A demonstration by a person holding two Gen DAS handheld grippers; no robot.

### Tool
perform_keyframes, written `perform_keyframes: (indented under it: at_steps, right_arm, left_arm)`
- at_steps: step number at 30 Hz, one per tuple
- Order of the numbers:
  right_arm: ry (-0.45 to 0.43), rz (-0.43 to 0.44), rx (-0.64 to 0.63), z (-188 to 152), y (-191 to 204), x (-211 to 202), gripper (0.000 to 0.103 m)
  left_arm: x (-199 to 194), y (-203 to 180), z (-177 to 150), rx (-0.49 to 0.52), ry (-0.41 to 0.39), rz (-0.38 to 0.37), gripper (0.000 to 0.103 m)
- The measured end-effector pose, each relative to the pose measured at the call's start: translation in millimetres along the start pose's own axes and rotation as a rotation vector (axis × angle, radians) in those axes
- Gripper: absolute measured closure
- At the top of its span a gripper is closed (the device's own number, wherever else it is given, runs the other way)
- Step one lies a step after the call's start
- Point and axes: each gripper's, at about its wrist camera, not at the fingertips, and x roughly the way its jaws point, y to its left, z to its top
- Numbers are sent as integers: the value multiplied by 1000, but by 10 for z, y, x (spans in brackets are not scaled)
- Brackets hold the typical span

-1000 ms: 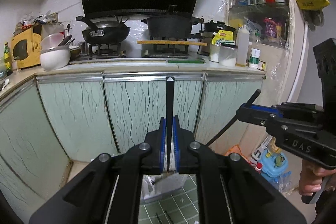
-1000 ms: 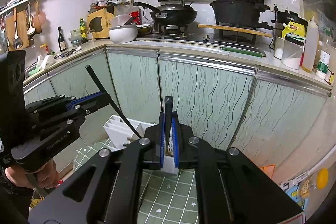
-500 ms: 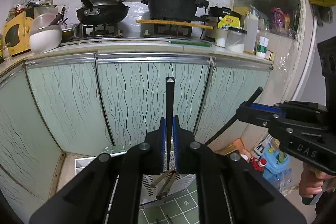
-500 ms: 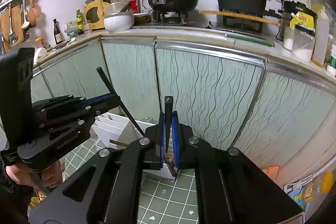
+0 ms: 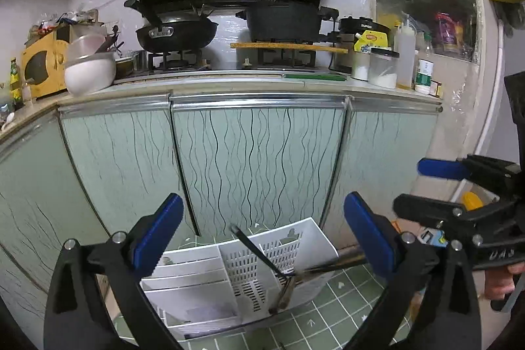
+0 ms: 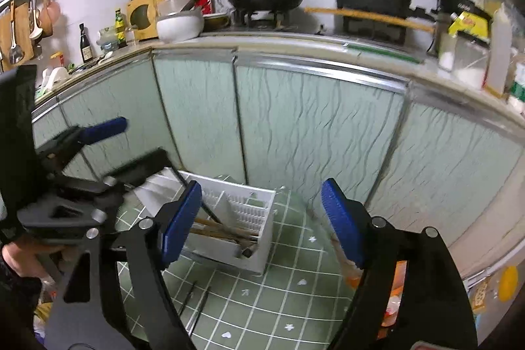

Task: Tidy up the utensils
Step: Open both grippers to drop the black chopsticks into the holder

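Observation:
A white slotted utensil organizer (image 5: 311,235) (image 6: 259,251) stands on a green tiled mat (image 6: 279,300) before the cabinet doors. Brown chopsticks (image 5: 287,291) (image 6: 223,230) lie in its right compartment. One black chopstick (image 5: 252,248) leans there and a second black chopstick (image 5: 331,267) rests across the rim. My left gripper (image 5: 262,232) (image 6: 131,143) hovers above the organizer, its jaws opening with nothing gripped. Beside it my right gripper (image 6: 262,218) (image 5: 423,186) is also opening, its blue pads wide apart and bare.
Two loose black chopsticks (image 6: 193,304) lie on the mat in front of the organizer. Pale green cabinet doors (image 5: 256,159) rise just behind it. Bottles and packets (image 6: 390,294) crowd the floor at the right. A wok (image 5: 177,31) and pot sit on the stove above.
Each gripper was shut on one black chopstick; both now stand wide open and the chopsticks have dropped into the organizer. Both hands have sunk closer to it.

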Motion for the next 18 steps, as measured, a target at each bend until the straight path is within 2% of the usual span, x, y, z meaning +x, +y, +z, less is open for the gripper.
perform_keyframes:
  at_steps: [2,10,18]
  right_arm:
    - [-25,-16,4,3,-28,-113,8]
    - [-48,-32,16,-172,8,-445,8]
    - [-43,-30,0,-677,237,-616,8]
  left_arm:
    - [-105,23,29,7,-6,24,5]
    - [-455,99,-76,1,4,52,5]
    - [-731,146,-487,-20,26,51,5]
